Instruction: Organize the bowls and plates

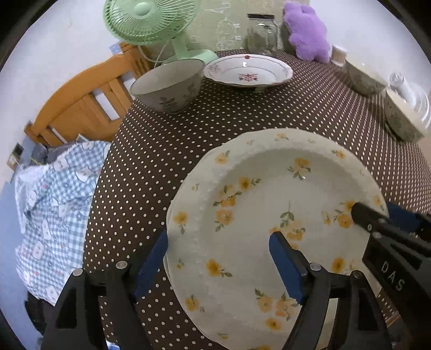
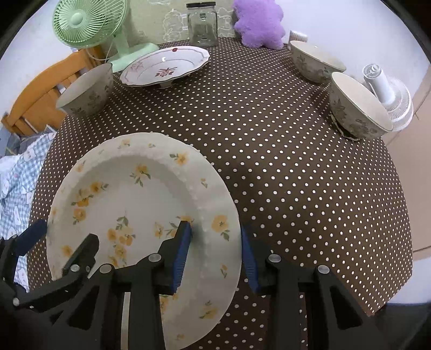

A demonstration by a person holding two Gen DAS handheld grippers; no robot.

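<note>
Right wrist view: right gripper (image 2: 215, 242) straddles yellow-flowered plate (image 2: 129, 193) right rim, pads narrowed, contact unclear. Left gripper (image 1: 218, 258) gapes wide astride left rim, gripping nothing

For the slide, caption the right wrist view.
Right hand-held gripper straddles the yellow-flowered plate rim on the polka-dot tablecloth.

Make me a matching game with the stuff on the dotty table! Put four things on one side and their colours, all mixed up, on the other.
Things:
1. fan
2. soft toy
3. jar
4. big plate

Colours:
A. white with yellow flowers
B. see-through with a black lid
C. light green
D. purple

Right pairs: 1-C, 2-D, 3-B, 4-A
</note>
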